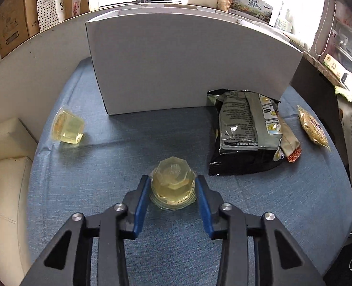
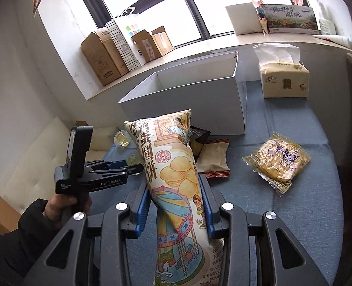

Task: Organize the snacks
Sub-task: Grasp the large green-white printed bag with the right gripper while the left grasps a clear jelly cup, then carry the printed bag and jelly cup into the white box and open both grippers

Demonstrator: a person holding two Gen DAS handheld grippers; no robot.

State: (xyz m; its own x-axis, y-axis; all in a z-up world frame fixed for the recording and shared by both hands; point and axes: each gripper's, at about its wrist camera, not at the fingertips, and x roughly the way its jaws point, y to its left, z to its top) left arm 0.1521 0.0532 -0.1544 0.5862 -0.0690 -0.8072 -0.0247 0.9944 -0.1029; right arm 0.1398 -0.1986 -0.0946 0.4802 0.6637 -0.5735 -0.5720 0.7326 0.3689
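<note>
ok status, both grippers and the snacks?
Left gripper shut on jelly cup. Right gripper shut on cracker bag, held up before the open white box. Nothing in the way.

Cookie bag (image 2: 176, 190) cut off below (bottom edge).

Left gripper (image 1: 173, 186) clamped — right gripper (image 2: 176, 199) too

Window (image 2: 195, 7) bright, overexposed, dark frame. Below it ran a pale sill (image 2: 199, 47): cardboard boxes (image 2: 104, 54) at its left end, printed carton (image 2: 290, 19) at its right. White wall (image 2: 16, 71) left of window; cream cushioned seat (image 2: 33, 162) beneath that wall.
</note>
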